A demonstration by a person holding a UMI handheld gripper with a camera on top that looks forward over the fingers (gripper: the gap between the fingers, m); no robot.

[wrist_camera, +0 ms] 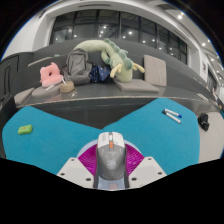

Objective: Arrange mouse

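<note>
Grey and silver, the mouse (pixel 111 158) sits between the two fingers of the hand-held gripper (pixel 111 166), with the magenta pads (pixel 90 160) close against its sides. No gap shows at either side, so I judge that the fingers are narrow and hold the mouse, though the contact itself is hard to see exactly. The mouse points forward along the fingers, and its wheel is visible on top.

Under and ahead of the mouse lies a blue mat (pixel 70 128) that covers the near part of the table (pixel 30 97). On the mat, left of the fingers and well apart from them, is a small green thing (pixel 25 129). To the right, near the far edge of the mat, lies a small white thing like a pen or marker (pixel 172 115). Beyond the mat, at the back of the table, are soft toys: a pink one (pixel 50 72) and a larger green one (pixel 108 57), with some grey things beside them. Behind all this are large windows.

The step in hand seems to be the carrying or placing of the mouse; I cannot tell if it rests on the mat or is lifted a little. The next move calls for choosing a free place on the mat, away from the green thing and the white thing, bringing the mouse down flat and straight, and only then opening the fingers, so that it does not turn or slide.
</note>
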